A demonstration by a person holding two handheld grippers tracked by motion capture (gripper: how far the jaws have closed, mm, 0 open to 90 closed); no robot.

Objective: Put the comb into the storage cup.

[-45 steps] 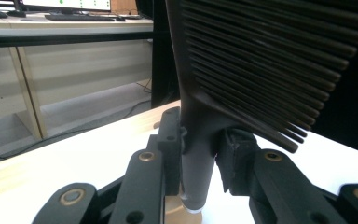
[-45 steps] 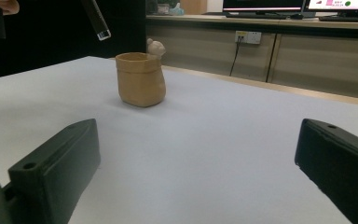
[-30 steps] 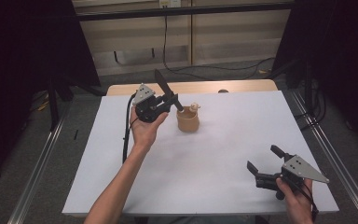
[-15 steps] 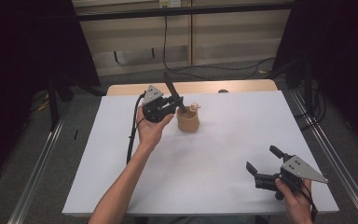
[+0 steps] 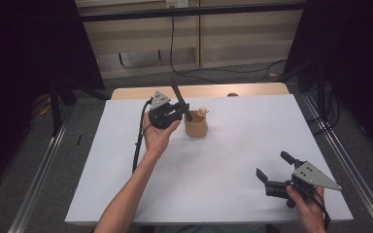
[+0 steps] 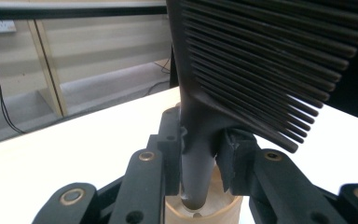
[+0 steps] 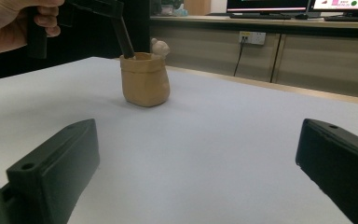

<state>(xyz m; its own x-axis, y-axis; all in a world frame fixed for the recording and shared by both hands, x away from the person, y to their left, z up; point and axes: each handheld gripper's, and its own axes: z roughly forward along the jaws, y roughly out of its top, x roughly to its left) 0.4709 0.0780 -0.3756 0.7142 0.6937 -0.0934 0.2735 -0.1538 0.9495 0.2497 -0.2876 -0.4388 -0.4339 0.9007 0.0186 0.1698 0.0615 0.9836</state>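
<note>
A black comb (image 5: 177, 95) stands nearly upright, teeth up, with my left gripper (image 5: 181, 111) shut on its handle. The handle's lower tip dips into the mouth of a tan sack-shaped cup (image 5: 195, 127) at the back middle of the table. In the left gripper view the comb (image 6: 261, 60) rises between the jaws of my left gripper (image 6: 200, 140), with the cup (image 6: 200, 215) just below. A small pale figure (image 5: 202, 112) sits on the cup's rim. My right gripper (image 5: 273, 165) rests open near the front right. In its own view this right gripper (image 7: 198, 140) faces the cup (image 7: 145, 79) with nothing between the jaws.
The white table (image 5: 223, 170) has a wooden strip (image 5: 252, 90) along its back edge. A black cable (image 5: 138, 141) trails from the left gripper down the table's left side. Metal rails (image 5: 39, 184) run along the floor on both sides.
The left gripper with the comb has shifted slightly right toward the cup, and the comb stands more upright. The right gripper has stayed put.
</note>
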